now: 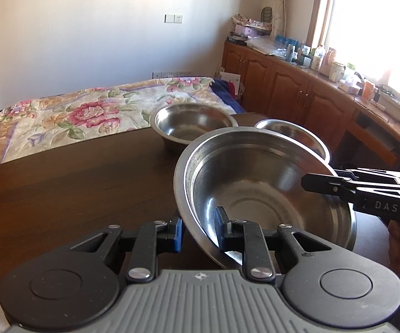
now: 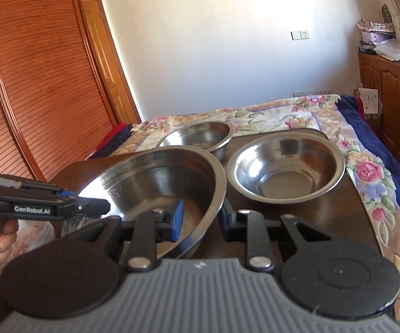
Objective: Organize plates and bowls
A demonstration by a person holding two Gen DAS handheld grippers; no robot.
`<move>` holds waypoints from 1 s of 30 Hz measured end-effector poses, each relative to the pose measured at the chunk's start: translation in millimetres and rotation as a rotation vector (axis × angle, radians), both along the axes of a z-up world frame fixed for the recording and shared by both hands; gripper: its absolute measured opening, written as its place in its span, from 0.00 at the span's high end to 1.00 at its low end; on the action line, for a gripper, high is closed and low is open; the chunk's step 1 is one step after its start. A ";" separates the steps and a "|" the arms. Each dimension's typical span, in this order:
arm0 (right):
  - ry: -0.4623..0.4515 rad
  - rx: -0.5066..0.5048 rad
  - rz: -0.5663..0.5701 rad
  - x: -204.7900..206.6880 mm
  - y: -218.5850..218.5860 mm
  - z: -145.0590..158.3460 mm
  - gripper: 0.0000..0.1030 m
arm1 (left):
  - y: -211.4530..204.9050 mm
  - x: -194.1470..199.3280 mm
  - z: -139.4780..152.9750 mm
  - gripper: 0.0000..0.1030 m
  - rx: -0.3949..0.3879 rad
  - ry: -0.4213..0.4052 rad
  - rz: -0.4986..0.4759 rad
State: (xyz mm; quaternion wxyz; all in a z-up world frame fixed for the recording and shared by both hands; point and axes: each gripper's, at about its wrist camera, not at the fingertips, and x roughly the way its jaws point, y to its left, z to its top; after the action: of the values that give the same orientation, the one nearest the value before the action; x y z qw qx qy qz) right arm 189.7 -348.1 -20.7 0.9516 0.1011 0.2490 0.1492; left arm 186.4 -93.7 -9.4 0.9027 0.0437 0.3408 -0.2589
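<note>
A dark brown wooden table stands close beside a bed with a flowered quilt, in a room with a white wall, a wooden cabinet row under a bright window and a slatted wooden wardrobe. On the table I count three steel bowls, all with nothing inside. The large shiny steel bowl is nearest and tilted; behind it stand a far steel bowl and a right steel bowl. The left gripper is closed on the near rim of the large bowl, one finger inside and one outside. The right gripper pinches the opposite rim in the same way.
</note>
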 end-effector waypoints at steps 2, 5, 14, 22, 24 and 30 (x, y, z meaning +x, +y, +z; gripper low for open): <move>-0.007 0.008 0.000 -4.1 0.3 4.5 0.72 | 2.2 -7.9 3.9 0.76 -0.003 -0.007 -0.005; -0.014 0.016 0.003 -11.3 1.5 9.7 0.72 | 7.1 -18.3 6.3 0.76 -0.011 -0.007 -0.007; 0.004 0.020 0.002 -34.0 11.7 8.3 0.72 | 19.9 -46.0 -1.9 0.76 -0.035 0.018 0.000; 0.022 0.028 -0.004 -52.0 18.8 2.6 0.72 | 29.0 -66.7 -4.5 0.75 -0.032 0.014 -0.005; 0.021 0.028 -0.004 -55.7 21.1 3.2 0.72 | 30.1 -70.0 -3.7 0.75 -0.029 0.008 -0.003; 0.009 0.021 -0.004 -62.4 27.8 5.8 0.72 | 33.6 -78.4 -8.5 0.75 -0.023 0.011 0.004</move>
State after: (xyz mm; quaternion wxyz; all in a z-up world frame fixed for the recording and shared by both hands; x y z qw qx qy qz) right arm 127.2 -320.4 -14.9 0.9496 0.1123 0.2516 0.1492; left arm 108.0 -60.1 -17.9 0.9019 0.0312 0.3426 -0.2613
